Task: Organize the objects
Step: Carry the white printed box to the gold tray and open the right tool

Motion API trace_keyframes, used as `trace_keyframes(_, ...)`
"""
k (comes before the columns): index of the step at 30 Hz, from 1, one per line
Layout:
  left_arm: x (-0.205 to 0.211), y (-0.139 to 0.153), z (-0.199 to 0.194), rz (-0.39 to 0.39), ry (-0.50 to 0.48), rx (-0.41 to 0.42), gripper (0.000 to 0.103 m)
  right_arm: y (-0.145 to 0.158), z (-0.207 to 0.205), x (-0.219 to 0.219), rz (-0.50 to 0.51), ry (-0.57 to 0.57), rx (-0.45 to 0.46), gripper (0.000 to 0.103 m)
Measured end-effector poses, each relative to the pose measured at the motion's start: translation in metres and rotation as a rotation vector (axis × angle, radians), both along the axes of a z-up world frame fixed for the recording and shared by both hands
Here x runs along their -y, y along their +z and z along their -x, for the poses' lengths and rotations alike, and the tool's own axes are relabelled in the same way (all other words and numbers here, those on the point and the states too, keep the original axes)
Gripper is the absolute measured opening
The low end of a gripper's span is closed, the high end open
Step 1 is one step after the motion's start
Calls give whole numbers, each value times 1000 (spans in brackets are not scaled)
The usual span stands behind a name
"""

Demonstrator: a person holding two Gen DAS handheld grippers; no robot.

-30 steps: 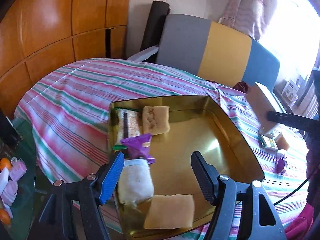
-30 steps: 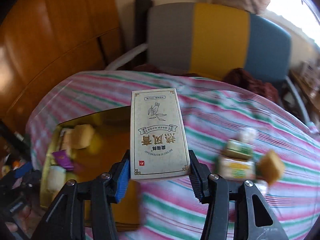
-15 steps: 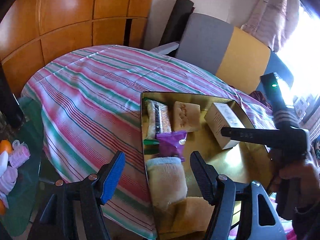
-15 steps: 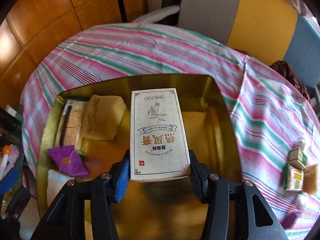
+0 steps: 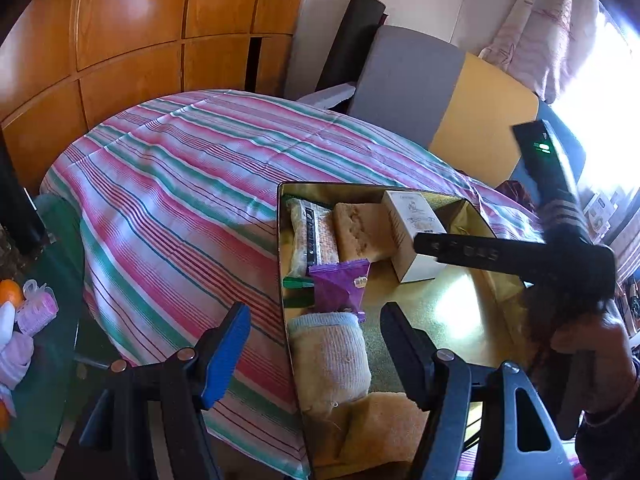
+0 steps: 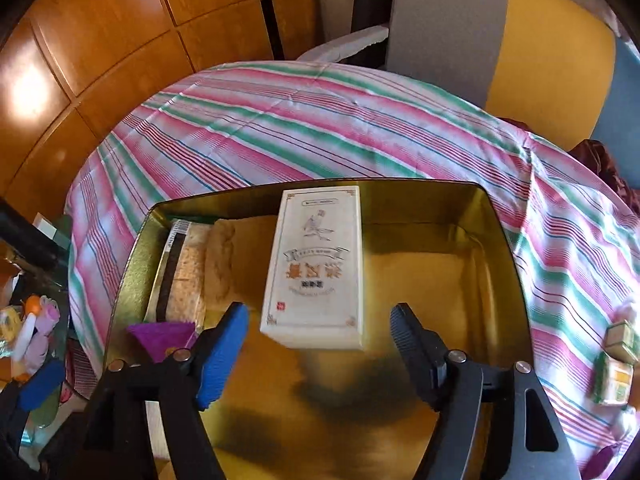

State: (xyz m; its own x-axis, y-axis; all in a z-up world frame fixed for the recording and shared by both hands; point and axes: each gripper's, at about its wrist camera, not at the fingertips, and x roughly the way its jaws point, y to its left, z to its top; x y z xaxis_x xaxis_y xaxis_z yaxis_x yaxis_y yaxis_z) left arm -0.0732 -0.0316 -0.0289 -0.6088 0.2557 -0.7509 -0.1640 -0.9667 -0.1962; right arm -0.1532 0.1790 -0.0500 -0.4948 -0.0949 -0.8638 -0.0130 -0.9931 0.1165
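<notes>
While it lies flat in the tin: the white carton [image 6: 316, 268] with printed lettering sits on the gold floor, in the far middle part, face up.
Carton's neighbours: a pale sponge-like cake piece [image 6: 224, 260] is just beside it on the left, and past that a long wrapped biscuit pack [image 6: 182, 268] lies against the tin's left wall.
Gold tin [image 6: 496, 248]: a shallow, shiny square tray on the striped tablecloth [image 6: 280, 120], its right half bare.
Purple packet [image 5: 340, 286]: nearer than the biscuit pack, overlapping its near end.
Knitted roll [image 5: 330, 360]: white with a pale blue end, along the left wall nearer the camera, with a tan slab [image 5: 384, 424] at its near end.
Outside the tin: small green-and-yellow boxes [image 6: 618, 356] lie on the cloth well to the right.
In the way: nothing lies on top of the carton; in the left wrist view the right tool's dark bar crosses in front of its near end.
Right gripper [image 6: 318, 336]: jaws opening, blue and black fingers standing either side of the carton's near end with clear gaps, touching nothing.
Left gripper [image 5: 316, 340]: jaws well apart and empty, hovering over the tin's left rim, the knitted roll below and between the fingers.
Right hand [image 5: 588, 344]: wrapped round the right tool's handle, over the tin's right side.
</notes>
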Motion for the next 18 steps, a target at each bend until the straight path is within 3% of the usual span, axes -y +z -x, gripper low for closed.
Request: trace_keyframes(18,-29,21,-25,42,-87,-51,68,36,-93,-47,-15,-77,-130,84)
